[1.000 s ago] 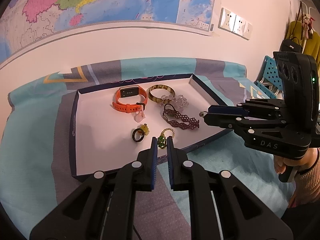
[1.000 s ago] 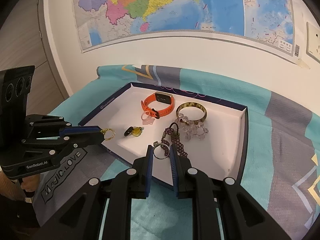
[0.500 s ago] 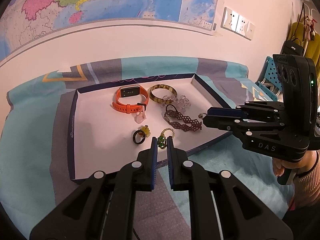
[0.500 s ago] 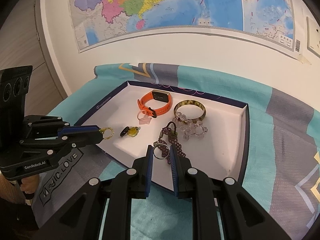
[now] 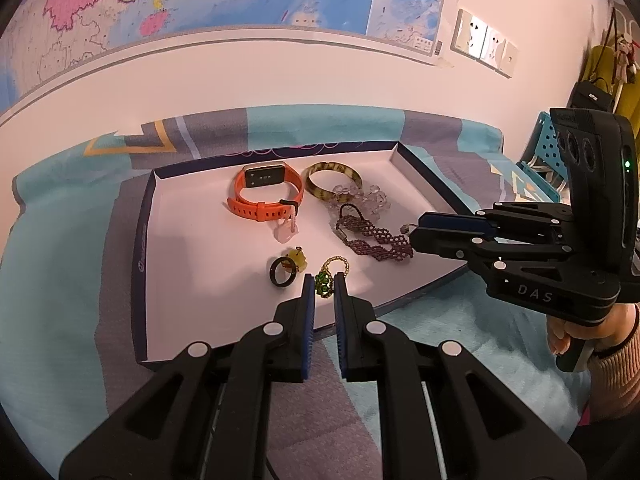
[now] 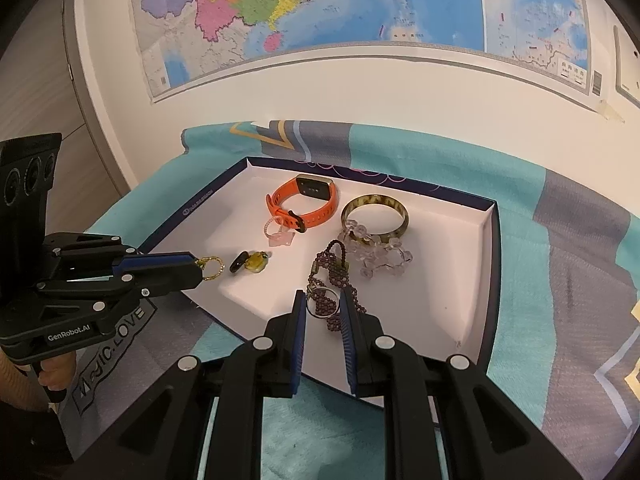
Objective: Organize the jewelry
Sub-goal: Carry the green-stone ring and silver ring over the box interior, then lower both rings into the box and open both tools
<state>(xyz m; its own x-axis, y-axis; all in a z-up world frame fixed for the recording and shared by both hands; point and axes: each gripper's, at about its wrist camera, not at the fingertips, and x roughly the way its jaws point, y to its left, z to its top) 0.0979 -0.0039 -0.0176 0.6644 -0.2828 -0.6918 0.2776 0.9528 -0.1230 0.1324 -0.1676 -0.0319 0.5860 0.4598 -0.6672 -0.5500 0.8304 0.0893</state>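
A white-lined navy tray (image 5: 141, 240) (image 6: 494, 280) lies on a patterned cloth. In it are an orange watch (image 5: 264, 198) (image 6: 304, 205), a tortoiseshell bangle (image 5: 334, 181) (image 6: 374, 216), a clear bead bracelet (image 5: 370, 198) (image 6: 382, 258), a purple beaded bracelet (image 5: 374, 238) (image 6: 338, 270), a black ring (image 5: 283, 273) (image 6: 239, 266) and a pink ring (image 5: 286, 233) (image 6: 280, 235). Over the tray's near edge, my left gripper (image 5: 323, 285) (image 6: 197, 267) is shut on a gold ring with green beads (image 5: 322, 282) (image 6: 211, 269). My right gripper (image 6: 323, 305) (image 5: 416, 232) is shut on a silver ring (image 6: 322, 293) above the purple bracelet.
A yellow charm (image 5: 299, 261) (image 6: 258, 264) sits beside the black ring. A wall with a map (image 6: 320, 8) stands close behind the tray. Blue crate (image 5: 550, 160) and hanging bags are at the far right. A hand in a pink sleeve (image 5: 600, 344) grips the right tool.
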